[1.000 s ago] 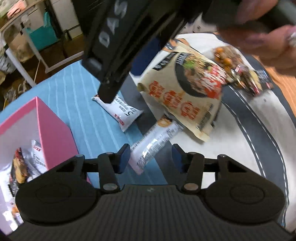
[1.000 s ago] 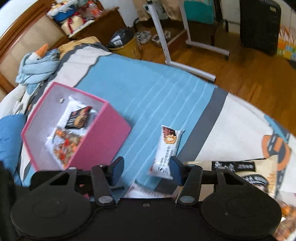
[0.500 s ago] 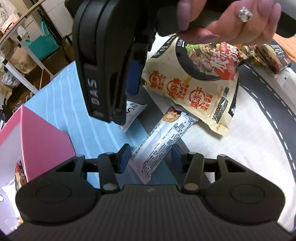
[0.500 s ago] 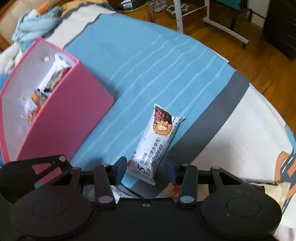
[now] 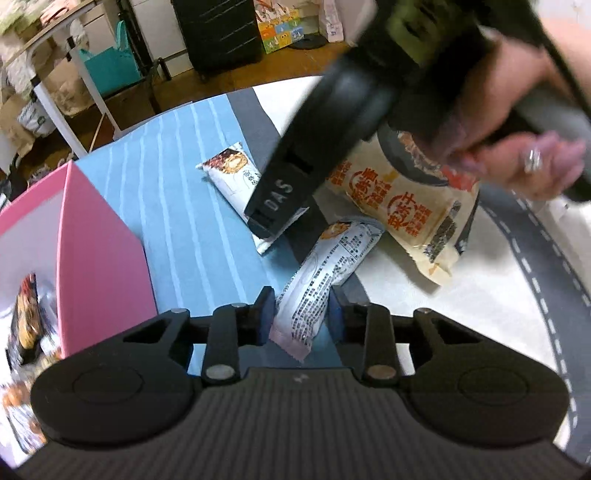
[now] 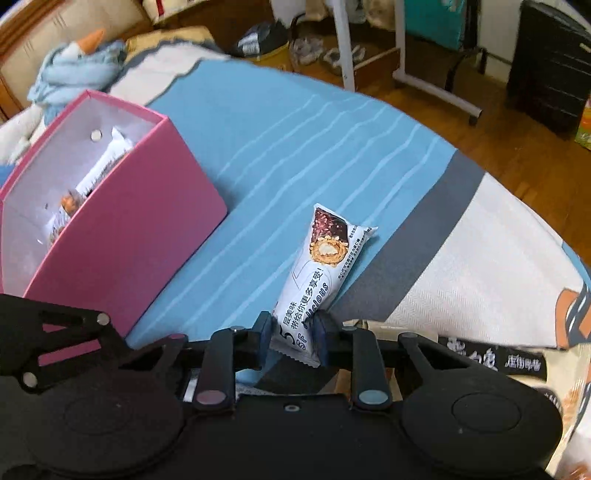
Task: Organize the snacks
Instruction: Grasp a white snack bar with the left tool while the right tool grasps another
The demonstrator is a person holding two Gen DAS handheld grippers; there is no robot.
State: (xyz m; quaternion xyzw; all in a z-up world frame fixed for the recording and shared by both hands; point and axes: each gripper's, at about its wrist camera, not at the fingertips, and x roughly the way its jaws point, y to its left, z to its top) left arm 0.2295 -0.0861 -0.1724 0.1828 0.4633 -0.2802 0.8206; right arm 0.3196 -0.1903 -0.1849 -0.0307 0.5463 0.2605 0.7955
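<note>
Two white-wrapped snack bars lie on the bed cover. My left gripper (image 5: 300, 314) is closing, and its blue pads touch both sides of the near bar (image 5: 325, 266), which lies print side up. My right gripper (image 6: 293, 332) is closing too, its pads pinching the low end of the chocolate roll bar (image 6: 325, 266). In the left wrist view that second bar (image 5: 229, 170) lies partly under the right gripper's black housing (image 5: 280, 192). A pink box (image 6: 129, 229) with several snacks inside stands to the left. A large beige noodle bag (image 5: 406, 199) lies to the right.
A person's hand (image 5: 517, 122) with a ring holds the right gripper's handle. The blue striped cover (image 6: 295, 129) ends at a grey band, then white fabric with a road print (image 5: 535, 266). Beyond the bed edge are wooden floor, a white table frame (image 6: 347, 55) and a black suitcase (image 5: 218, 33).
Both pairs of jaws have narrowed onto their bars. The right gripper has come down over the chocolate roll bar, whose low end now sits between its pads.
</note>
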